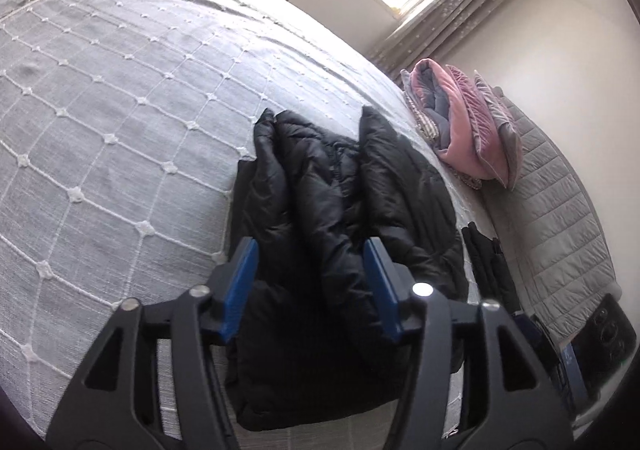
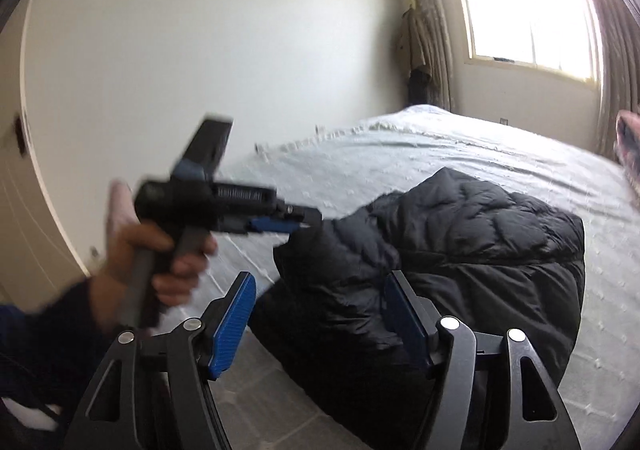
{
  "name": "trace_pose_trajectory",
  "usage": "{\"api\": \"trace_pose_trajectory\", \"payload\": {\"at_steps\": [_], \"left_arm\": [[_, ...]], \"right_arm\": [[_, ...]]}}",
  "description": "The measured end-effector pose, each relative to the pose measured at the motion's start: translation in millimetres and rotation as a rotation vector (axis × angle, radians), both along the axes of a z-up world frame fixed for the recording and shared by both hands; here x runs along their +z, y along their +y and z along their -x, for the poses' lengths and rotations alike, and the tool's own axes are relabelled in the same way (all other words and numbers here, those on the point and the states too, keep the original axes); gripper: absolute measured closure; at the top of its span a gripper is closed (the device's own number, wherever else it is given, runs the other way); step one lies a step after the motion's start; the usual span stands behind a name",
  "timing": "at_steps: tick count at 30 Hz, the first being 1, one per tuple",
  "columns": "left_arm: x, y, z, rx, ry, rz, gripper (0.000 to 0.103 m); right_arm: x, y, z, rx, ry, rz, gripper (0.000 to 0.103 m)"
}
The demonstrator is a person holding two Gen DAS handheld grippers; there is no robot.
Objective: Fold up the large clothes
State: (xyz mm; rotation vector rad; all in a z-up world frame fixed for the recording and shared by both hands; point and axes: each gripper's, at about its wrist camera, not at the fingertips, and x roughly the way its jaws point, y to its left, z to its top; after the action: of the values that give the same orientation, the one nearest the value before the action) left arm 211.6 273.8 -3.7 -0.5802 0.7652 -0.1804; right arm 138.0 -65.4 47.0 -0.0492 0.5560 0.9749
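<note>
A black puffer jacket [image 1: 320, 210] lies folded in a bundle near the edge of the bed [image 1: 120, 110]. It also shows in the right wrist view [image 2: 460, 250]. My left gripper [image 1: 310, 250] is open and empty, held just above the jacket's near end. In the right wrist view the left gripper [image 2: 292, 224] is blurred, held in a hand to the left of the jacket. My right gripper [image 2: 320, 290] is open and empty, low over the jacket's near edge.
A pink and grey stack of folded bedding [image 1: 460, 126] sits at the bed's far right corner. A grey quilted bench [image 1: 560, 218] and dark items [image 1: 492, 266] lie beside the bed. A bright window [image 2: 524, 10] and curtains are behind.
</note>
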Motion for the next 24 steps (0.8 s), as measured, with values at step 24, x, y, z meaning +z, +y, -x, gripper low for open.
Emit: {"api": "trace_pose_trajectory", "payload": {"at_steps": [24], "left_arm": [[35, -112, -75, -0.161, 0.149, -0.420, 0.022]], "right_arm": [[-91, -14, -57, -0.170, 0.257, 0.257, 0.032]]}}
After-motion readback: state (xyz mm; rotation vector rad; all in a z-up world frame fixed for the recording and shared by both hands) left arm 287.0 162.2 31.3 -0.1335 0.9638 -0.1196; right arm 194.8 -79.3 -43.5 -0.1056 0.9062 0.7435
